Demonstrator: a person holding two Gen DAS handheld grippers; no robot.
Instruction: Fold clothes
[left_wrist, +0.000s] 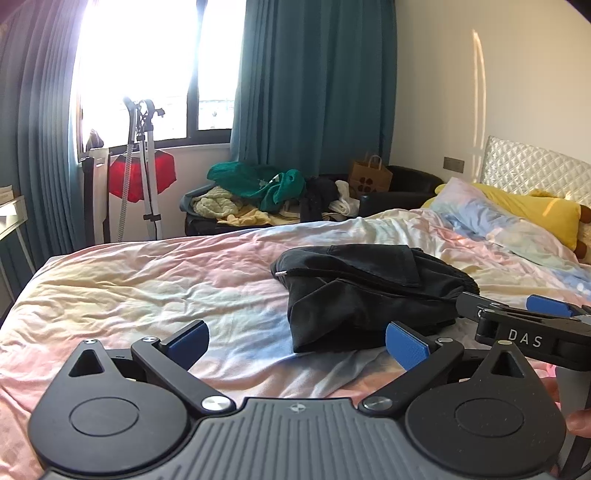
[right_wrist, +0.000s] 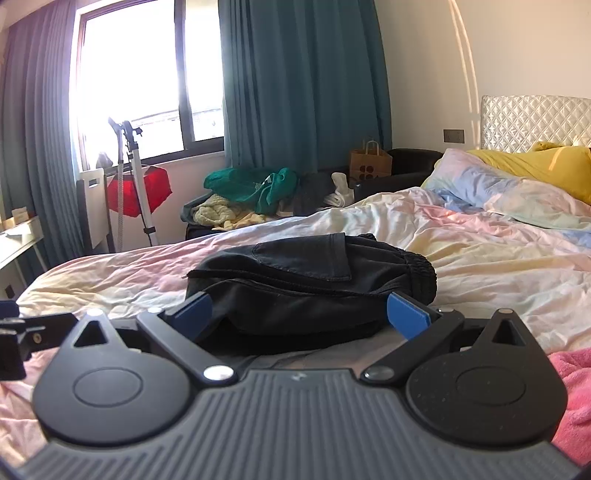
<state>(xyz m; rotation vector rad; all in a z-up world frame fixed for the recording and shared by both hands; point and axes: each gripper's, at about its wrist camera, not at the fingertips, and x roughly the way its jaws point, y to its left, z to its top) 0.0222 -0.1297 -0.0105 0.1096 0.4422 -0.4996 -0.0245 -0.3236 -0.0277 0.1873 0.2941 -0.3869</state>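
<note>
a black garment (left_wrist: 365, 291) lies folded into a thick bundle on the bed (left_wrist: 147, 280), right of centre in the left wrist view and at the centre of the right wrist view; its elastic waistband sits at the right end of the bundle, and a pocket flap lies across the top; the pastel tie-dye sheet beneath it is rumpled all over

the left gripper (left_wrist: 297, 343) fills the bottom of its own frame, its blue pads (left_wrist: 406, 347) spread wide with nothing between them; the near edge of the bundle lies just beyond its right pad, over bare sheet

the right gripper (right_wrist: 299, 314) is likewise spread wide at the bottom of its frame; its two pads frame the near edge of the bundle on either side, close against the cloth, though the pictures do not show whether they touch it, and nothing is pinched; in the left wrist view this gripper enters from the lower right, just beside the waistband end

a yellow pillow (left_wrist: 532, 210) rests at the right edge by the quilted headboard (left_wrist: 532, 170); a pink cloth (right_wrist: 572, 391) shows at the lower right of the right wrist view; teal curtains (left_wrist: 314, 85) hang at the top centre beside a bright window (left_wrist: 147, 66); a heap of clothes (left_wrist: 258, 195) lies beyond the bed, centre frame
</note>
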